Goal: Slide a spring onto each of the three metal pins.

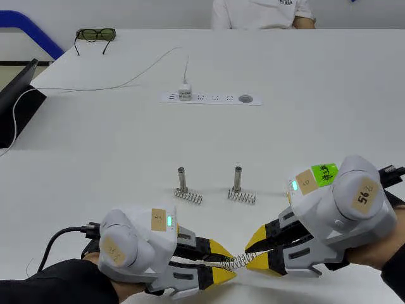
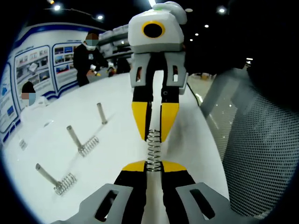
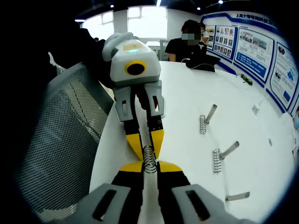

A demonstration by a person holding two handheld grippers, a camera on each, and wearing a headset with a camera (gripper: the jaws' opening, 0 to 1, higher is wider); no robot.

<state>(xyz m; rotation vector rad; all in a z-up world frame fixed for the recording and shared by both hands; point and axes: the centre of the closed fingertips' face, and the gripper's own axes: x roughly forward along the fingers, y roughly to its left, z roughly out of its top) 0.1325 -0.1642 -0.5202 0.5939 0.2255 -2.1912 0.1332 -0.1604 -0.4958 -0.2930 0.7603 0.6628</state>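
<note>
A spring point(image 1: 239, 260) hangs level just above the white table point(image 1: 126, 158), one end clamped in the left tongs point(image 1: 228, 263), the other in the right tongs point(image 1: 250, 253); two pins point(image 1: 182, 178) point(image 1: 237, 178) stand beyond.

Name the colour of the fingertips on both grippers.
Yellow fingertips, clearest in the left gripper view.

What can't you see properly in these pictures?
- Head view: both ends of the spring are hidden between the jaws of the left gripper and right gripper.
- Head view: the person opposite is cut off by the top edge.
- Right gripper view: the bare pin looks blurred, standing or lying unclear.
</note>
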